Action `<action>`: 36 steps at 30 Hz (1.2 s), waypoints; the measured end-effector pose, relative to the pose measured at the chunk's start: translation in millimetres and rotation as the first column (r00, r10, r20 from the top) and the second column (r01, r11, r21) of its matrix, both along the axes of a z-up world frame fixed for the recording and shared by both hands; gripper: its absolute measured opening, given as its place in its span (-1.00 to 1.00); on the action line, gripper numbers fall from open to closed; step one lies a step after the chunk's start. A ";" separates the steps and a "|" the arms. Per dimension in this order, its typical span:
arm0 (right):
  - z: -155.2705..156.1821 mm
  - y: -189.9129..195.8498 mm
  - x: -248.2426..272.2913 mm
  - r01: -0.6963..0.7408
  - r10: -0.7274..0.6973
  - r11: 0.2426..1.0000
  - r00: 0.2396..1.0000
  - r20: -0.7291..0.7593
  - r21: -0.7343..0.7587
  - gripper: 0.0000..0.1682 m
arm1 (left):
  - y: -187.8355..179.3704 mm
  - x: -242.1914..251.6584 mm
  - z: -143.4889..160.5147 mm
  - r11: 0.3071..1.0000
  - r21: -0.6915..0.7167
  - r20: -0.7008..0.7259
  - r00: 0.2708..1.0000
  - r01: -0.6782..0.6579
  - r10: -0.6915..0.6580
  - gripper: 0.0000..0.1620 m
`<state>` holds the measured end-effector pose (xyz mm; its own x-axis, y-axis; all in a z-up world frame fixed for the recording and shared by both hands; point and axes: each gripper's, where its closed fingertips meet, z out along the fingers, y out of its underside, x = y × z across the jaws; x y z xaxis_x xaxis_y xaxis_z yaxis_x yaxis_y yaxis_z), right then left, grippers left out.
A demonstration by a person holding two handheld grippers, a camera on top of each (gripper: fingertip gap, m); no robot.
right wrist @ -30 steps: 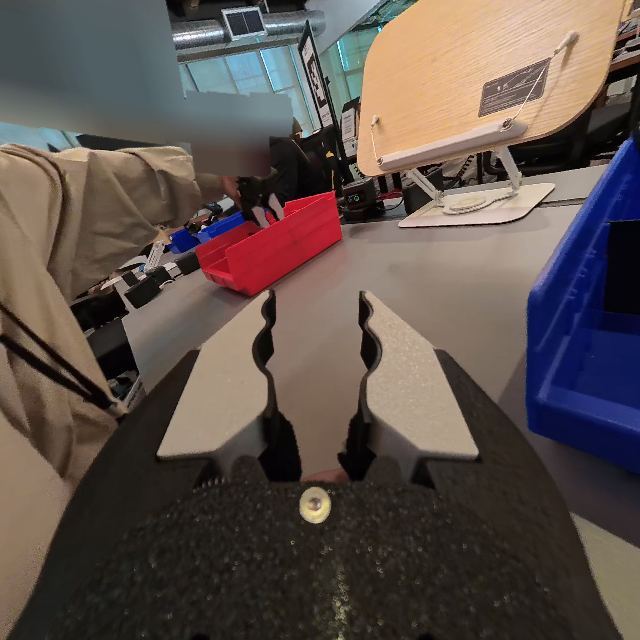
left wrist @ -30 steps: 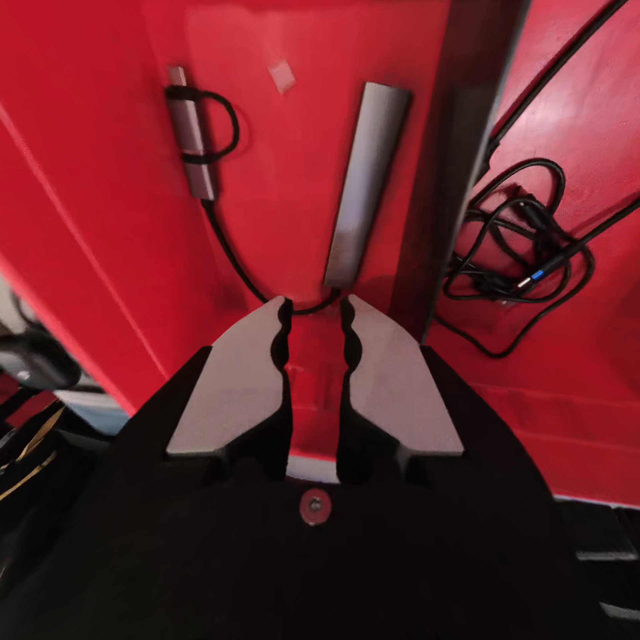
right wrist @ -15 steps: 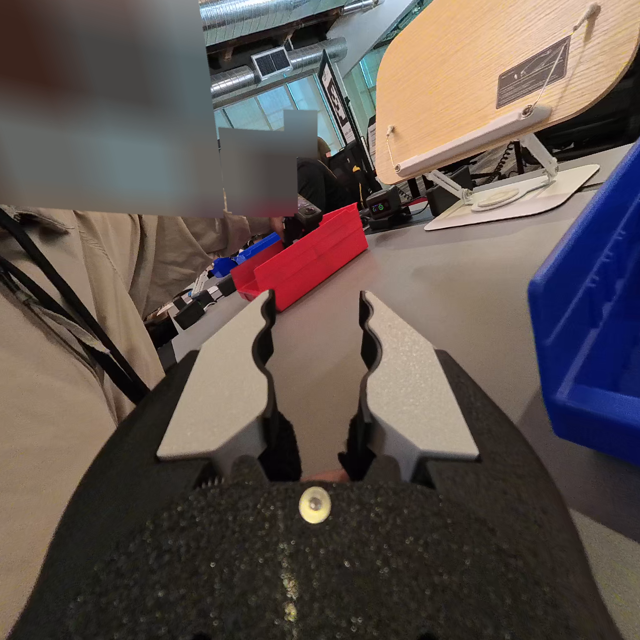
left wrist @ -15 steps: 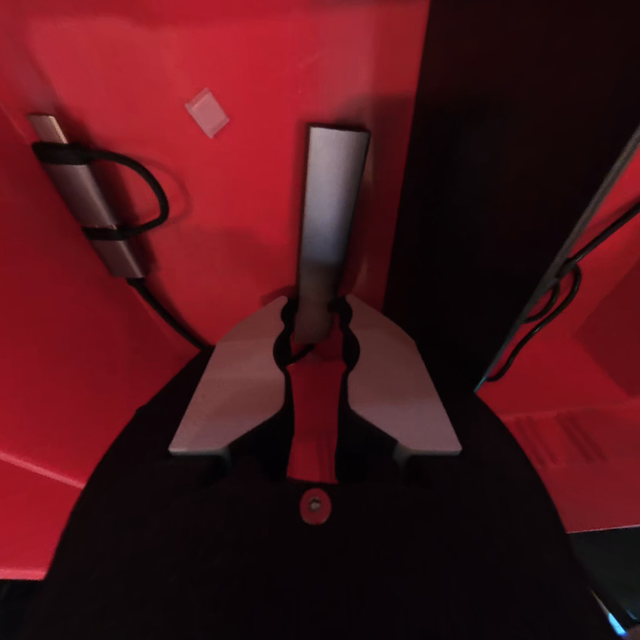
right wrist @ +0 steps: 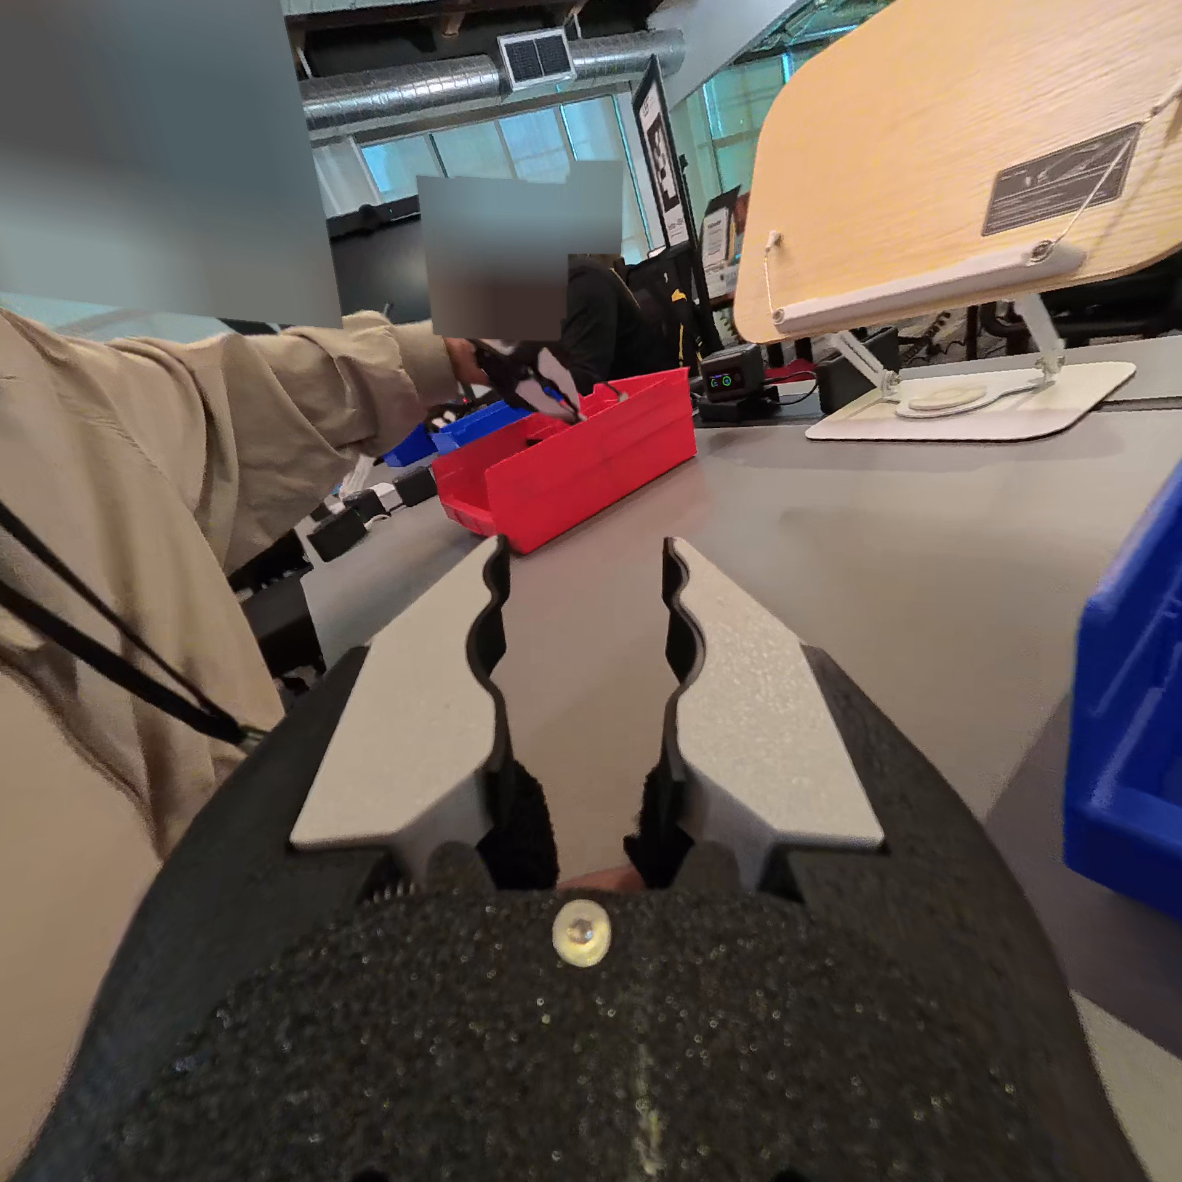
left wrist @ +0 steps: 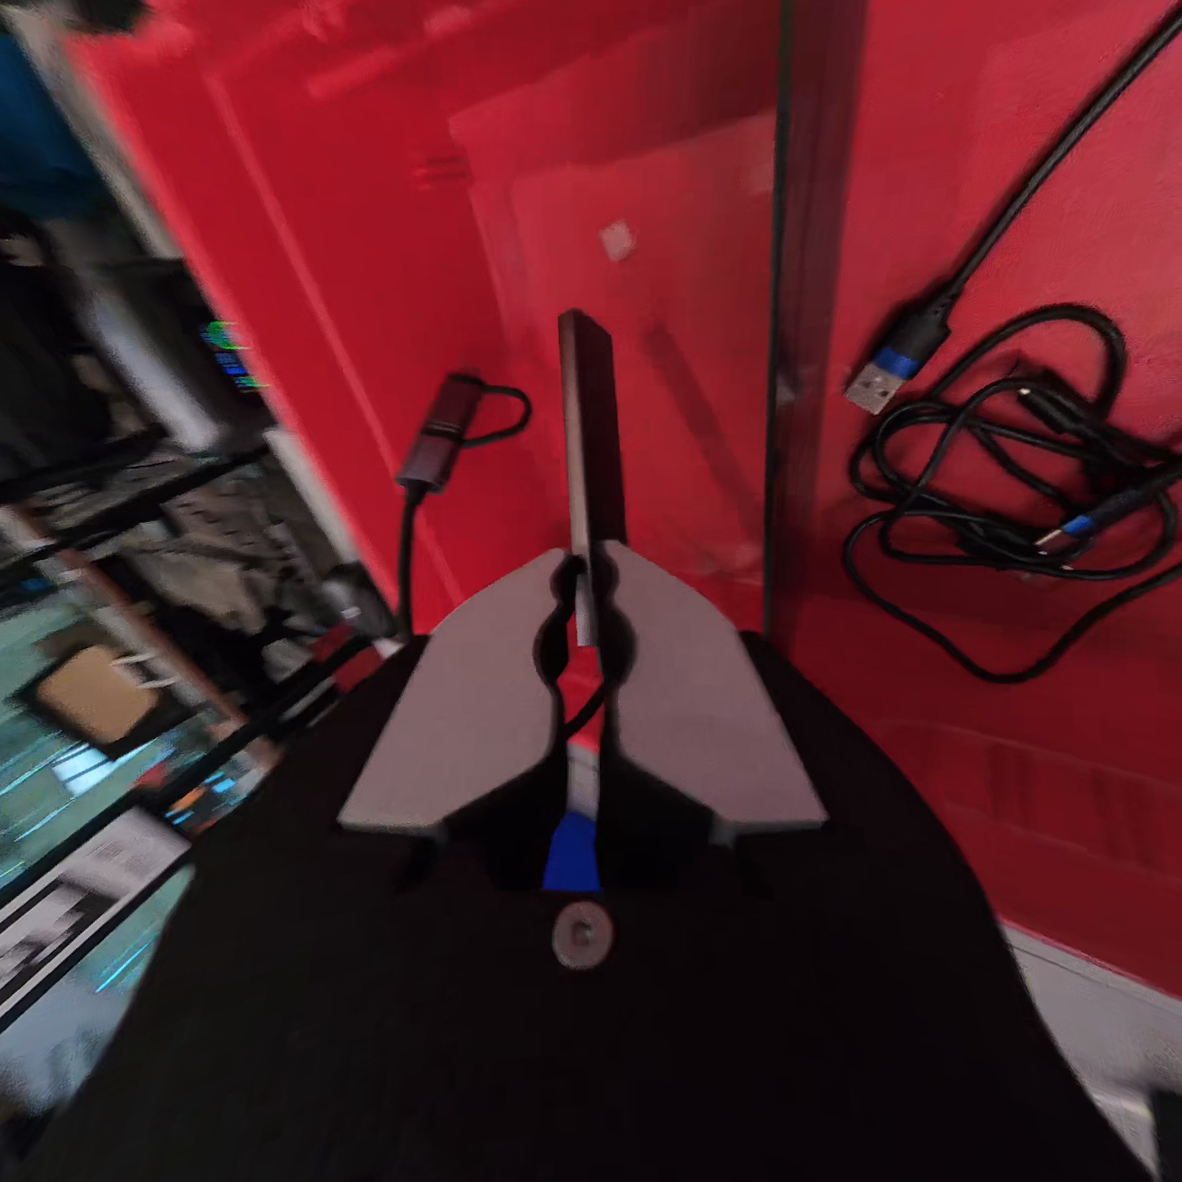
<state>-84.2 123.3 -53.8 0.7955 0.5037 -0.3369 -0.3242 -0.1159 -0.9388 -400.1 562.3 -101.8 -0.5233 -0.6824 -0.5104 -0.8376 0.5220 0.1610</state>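
My left gripper (left wrist: 588, 563) is shut on a slim grey bar-shaped hub (left wrist: 591, 441) and holds it up above the floor of a red bin (left wrist: 358, 211). The hub's black cable (left wrist: 404, 563) hangs off to the left and ends in a grey plug adapter (left wrist: 441, 432). The left gripper also shows far off in the right wrist view (right wrist: 543, 384), over the red bin (right wrist: 575, 460). My right gripper (right wrist: 583, 556) is open and empty above a grey table (right wrist: 863, 550).
A dark divider (left wrist: 812, 307) splits the red bin; right of it lies a tangle of black cables (left wrist: 998, 499) with a blue-banded USB plug (left wrist: 889, 374). A blue bin (right wrist: 1132, 723) stands at the right. A wooden stand (right wrist: 959, 185) stands behind. A beige sleeve (right wrist: 192, 448) crosses the left. The left gripper's tips are roughly 55 cm from the right gripper's.
My left gripper has closed on the grey hub and lifted it, with cable and adapter trailing. The right gripper has stayed open, with its view drifting slightly.
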 end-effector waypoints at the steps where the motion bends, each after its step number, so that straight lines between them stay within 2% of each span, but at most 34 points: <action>1: -1.6 1.3 -4.1 -0.001 0.001 1.000 1.000 0.028 -0.005 -0.44 | -4.6 4.9 15.3 0.997 0.074 0.045 0.999 0.027 -0.031 -0.95; 3: -8.0 5.8 -14.6 -0.004 0.007 1.000 0.994 0.108 -0.024 -0.45 | -21.3 11.8 47.2 0.980 0.192 0.115 0.990 0.053 -0.076 -0.98; 5: -10.6 11.9 -29.4 -0.030 0.036 0.999 0.986 0.162 -0.040 -0.45 | -44.7 19.6 74.9 0.972 0.229 0.231 0.968 0.046 -0.100 -1.00; 7: -9.1 17.0 -50.8 -0.102 0.112 0.993 0.975 0.192 -0.062 -0.44 | -70.4 24.1 89.6 0.986 0.165 0.340 0.937 0.019 -0.075 -1.00; 9: -10.3 20.0 -69.7 -0.170 0.188 0.981 0.953 0.237 -0.096 -0.44 | -89.1 26.7 90.2 0.998 0.056 0.409 0.912 0.005 -0.027 -1.00; 12: -6.8 21.4 -86.7 -0.218 0.234 0.971 0.945 0.227 -0.097 -0.44 | -79.9 19.3 75.4 0.990 -0.097 0.382 0.914 -0.105 0.134 -1.00; 15: -12.7 16.4 -94.6 -0.236 0.253 0.966 0.949 0.191 -0.104 -0.44 | -59.4 8.5 52.2 0.949 -0.237 0.262 0.927 -0.209 0.270 -0.97; 17: -24.4 11.2 -95.3 -0.239 0.261 0.962 0.944 0.203 -0.130 -0.44 | -49.5 -2.2 29.6 0.889 -0.336 0.110 0.924 -0.312 0.366 -0.84; 20: -38.3 4.3 -94.8 -0.252 0.285 0.953 0.935 0.212 -0.168 -0.44 | -36.5 0.0 0.8 0.779 -0.450 -0.052 0.883 -0.437 0.466 -0.72; 26: -47.3 4.3 -90.1 -0.287 0.323 0.937 0.928 0.184 -0.199 -0.43 | -16.6 11.3 -40.3 0.634 -0.508 -0.304 0.810 -0.583 0.501 -0.59; 29: -52.8 0.4 -87.8 -0.317 0.356 0.922 0.920 0.164 -0.222 -0.43 | -12.1 -2.3 -57.3 0.604 -0.463 -0.417 0.761 -0.649 0.498 -0.50; 31: -53.5 -3.4 -87.0 -0.339 0.376 0.914 0.915 0.148 -0.224 -0.43 | -15.8 -10.8 -65.0 0.579 -0.459 -0.467 0.738 -0.674 0.488 -0.54; 34: -51.1 -8.0 -86.7 -0.364 0.396 0.905 0.911 0.118 -0.220 -0.43 | -18.0 -19.9 -75.8 0.579 -0.454 -0.497 0.731 -0.678 0.467 -0.64; 36: -48.8 -8.6 -85.8 -0.370 0.397 0.904 0.912 0.104 -0.214 -0.43 | -27.4 -24.8 -80.5 0.564 -0.471 -0.533 0.729 -0.678 0.431 -0.84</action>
<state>-170.0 114.6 -102.6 0.5993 0.7190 -0.3520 -0.0846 -0.3804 -0.9210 -424.9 535.0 -182.3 0.0317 -0.9700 0.2411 -0.9484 0.0470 0.3135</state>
